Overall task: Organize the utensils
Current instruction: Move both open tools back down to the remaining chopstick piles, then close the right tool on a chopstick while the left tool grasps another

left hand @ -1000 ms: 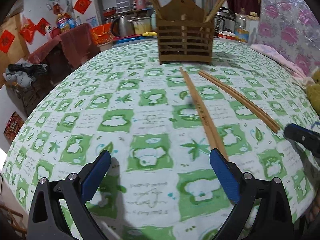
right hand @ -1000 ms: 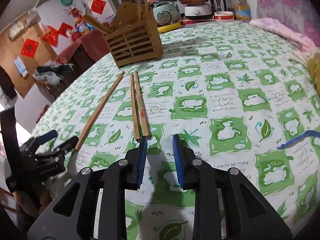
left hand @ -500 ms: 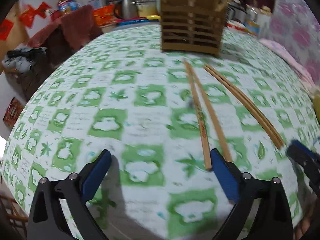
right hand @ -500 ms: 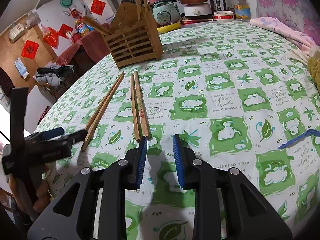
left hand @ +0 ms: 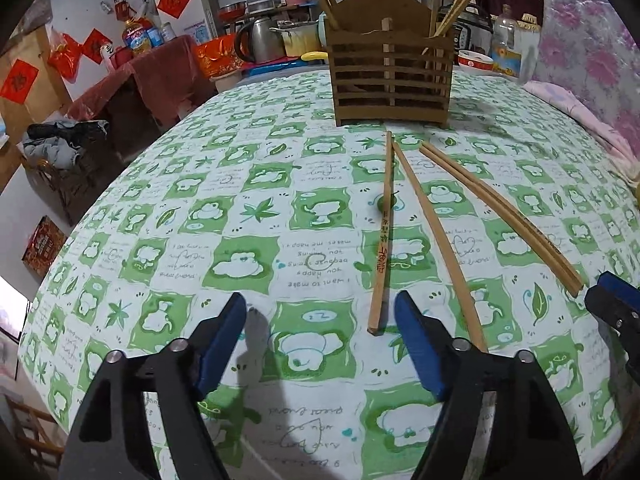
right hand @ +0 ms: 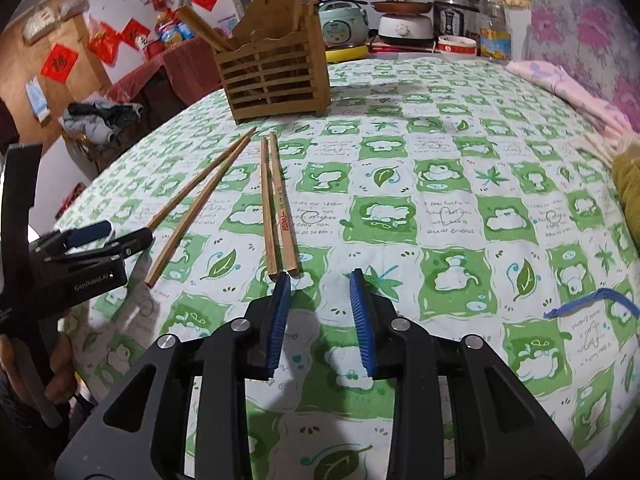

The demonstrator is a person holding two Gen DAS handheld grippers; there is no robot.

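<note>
Several wooden chopsticks lie on the green-and-white tablecloth. One pair splays apart just ahead of my left gripper, which is open and empty; its right finger sits beside their near ends. A second pair lies together, near ends just ahead of the left finger of my right gripper, open and empty. That pair also shows in the left wrist view. A brown slatted wooden holder with several chopsticks stands at the far side, also in the right wrist view.
A blue band lies on the cloth at the right. A pink cloth and a yellow-brown plush sit at the table's right edge. Kitchen appliances and a bottle stand behind the table. The table edge curves away at the left.
My left gripper has shifted right and narrowed, so the splayed pair's near ends now lie at its right finger. The right gripper has barely moved.
</note>
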